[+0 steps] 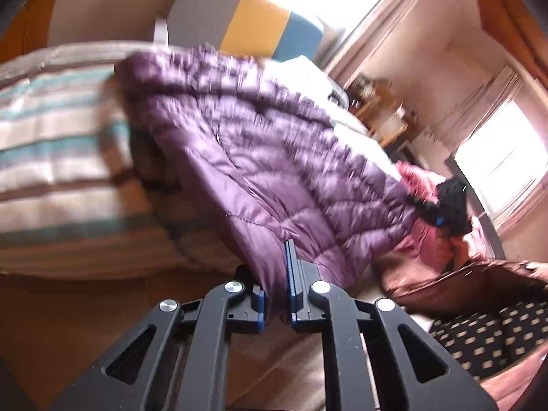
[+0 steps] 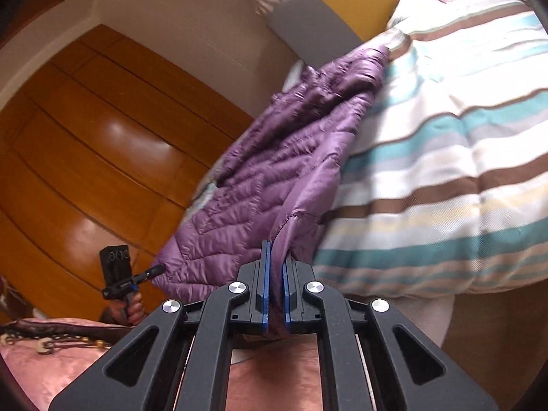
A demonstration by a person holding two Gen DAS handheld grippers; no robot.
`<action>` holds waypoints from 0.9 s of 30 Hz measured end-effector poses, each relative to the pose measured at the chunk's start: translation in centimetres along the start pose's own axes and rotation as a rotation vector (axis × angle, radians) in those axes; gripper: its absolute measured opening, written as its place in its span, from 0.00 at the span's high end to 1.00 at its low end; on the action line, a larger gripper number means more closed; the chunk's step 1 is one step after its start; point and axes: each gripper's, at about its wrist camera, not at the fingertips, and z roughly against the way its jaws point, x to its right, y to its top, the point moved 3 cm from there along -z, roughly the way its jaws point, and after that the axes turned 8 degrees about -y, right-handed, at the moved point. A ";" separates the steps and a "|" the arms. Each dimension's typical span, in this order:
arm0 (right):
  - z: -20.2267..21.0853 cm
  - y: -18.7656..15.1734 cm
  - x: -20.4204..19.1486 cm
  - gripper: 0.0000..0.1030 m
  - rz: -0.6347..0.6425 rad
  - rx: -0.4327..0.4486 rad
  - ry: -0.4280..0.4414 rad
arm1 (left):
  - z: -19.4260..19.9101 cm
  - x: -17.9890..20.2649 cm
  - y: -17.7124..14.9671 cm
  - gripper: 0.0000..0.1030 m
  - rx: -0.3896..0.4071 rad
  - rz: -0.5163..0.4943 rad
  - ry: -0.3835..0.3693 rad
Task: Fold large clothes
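A purple quilted puffer jacket [image 1: 260,157] is stretched in the air between both grippers, its far part draped over the striped bedding. My left gripper [image 1: 277,274] is shut on one edge of the jacket. My right gripper [image 2: 276,267] is shut on another edge of the jacket [image 2: 274,178]. The right gripper also shows in the left wrist view [image 1: 445,205], holding the far corner. The left gripper shows in the right wrist view [image 2: 130,281], clamped on the lower corner. Both views are motion-blurred.
A striped duvet [image 2: 445,157] covers the bed, which also shows in the left wrist view [image 1: 61,157]. A grey, yellow and blue headboard cushion [image 1: 246,24] stands behind it. A wooden wardrobe [image 2: 85,130] is on one side. Pink clothes [image 1: 431,239] and a dotted garment [image 1: 496,335] lie nearby.
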 end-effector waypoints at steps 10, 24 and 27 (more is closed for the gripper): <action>4.5 2.5 -7.8 0.94 0.193 0.059 0.120 | 6.7 2.7 4.4 0.91 0.139 -0.046 -0.077; -4.1 16.2 -0.1 0.94 -0.166 0.135 0.057 | 1.0 -6.5 16.0 0.90 0.189 0.077 0.046; -6.7 17.8 1.4 0.94 -0.216 0.134 0.038 | -1.2 -9.1 17.6 0.90 0.178 0.125 0.066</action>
